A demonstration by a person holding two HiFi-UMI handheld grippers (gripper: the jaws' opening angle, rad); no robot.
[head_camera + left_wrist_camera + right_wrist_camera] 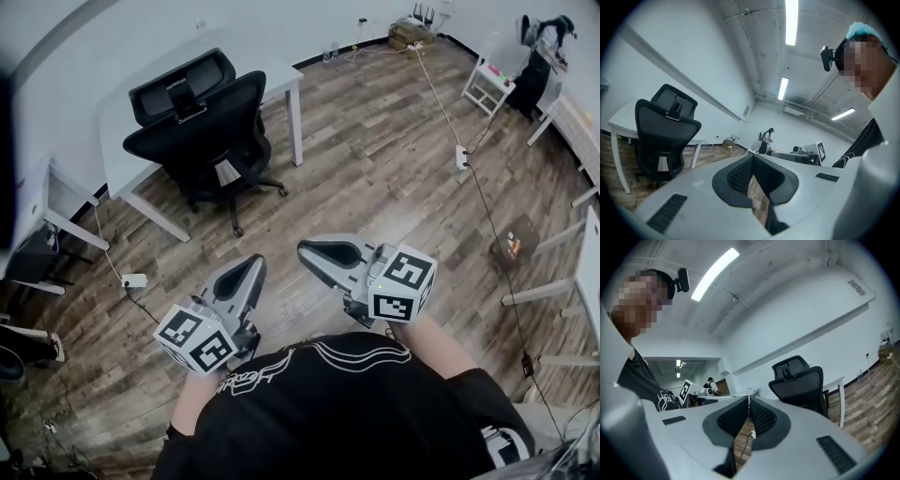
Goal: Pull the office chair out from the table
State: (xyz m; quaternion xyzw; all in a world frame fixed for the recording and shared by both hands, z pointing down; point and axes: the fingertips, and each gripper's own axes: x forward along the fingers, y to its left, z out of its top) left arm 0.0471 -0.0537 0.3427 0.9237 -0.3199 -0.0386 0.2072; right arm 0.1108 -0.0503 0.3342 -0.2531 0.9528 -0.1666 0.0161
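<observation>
At white table (pixel 265 64), office chair (pixel 202 131), power strip (pixel 134 280)

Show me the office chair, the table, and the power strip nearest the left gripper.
office chair (pixel 216 127), head view, backrest.
table (pixel 296 122), head view, leg.
power strip (pixel 134 279), head view, casing.

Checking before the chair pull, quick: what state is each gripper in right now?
Left gripper: closed, holding nothing.
Right gripper: closed, holding nothing.
</observation>
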